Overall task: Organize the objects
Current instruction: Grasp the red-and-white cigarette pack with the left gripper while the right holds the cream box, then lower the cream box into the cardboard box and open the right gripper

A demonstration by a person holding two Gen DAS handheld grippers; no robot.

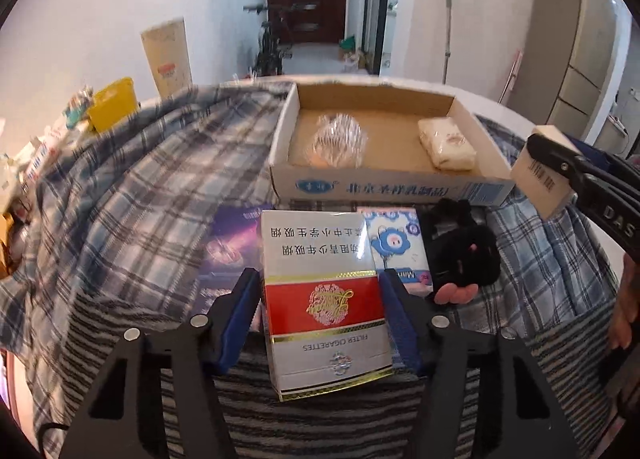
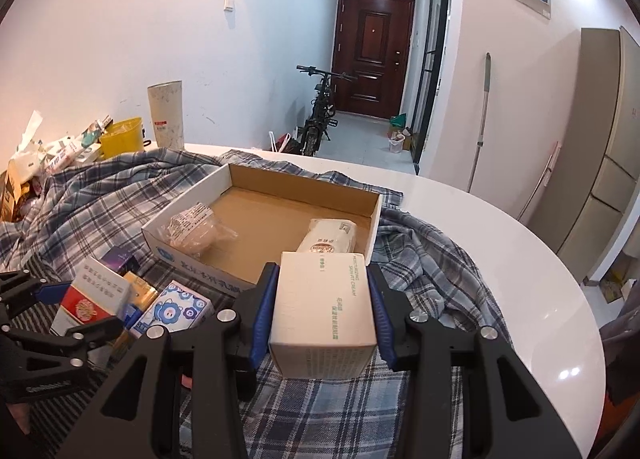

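Both claws loaded; tray ahead of them on the cloth-covered surface.

Left claw [image 1: 320, 299]: pads against both sides of the upright cigarette pack [image 1: 320, 295], which it grips. Just right of that claw lie a blue-flowered tissue packet [image 1: 394, 241] and a black scrunchie [image 1: 460, 251]. Ahead of both claws, the cardboard tray [image 1: 384, 185] holds a clear-wrapped item [image 1: 340, 139] and a cream packet [image 1: 446, 143]. Right claw [image 2: 322, 307]: clamped narrow on a white cream box [image 2: 324, 307], held just short of the tray's near right corner.
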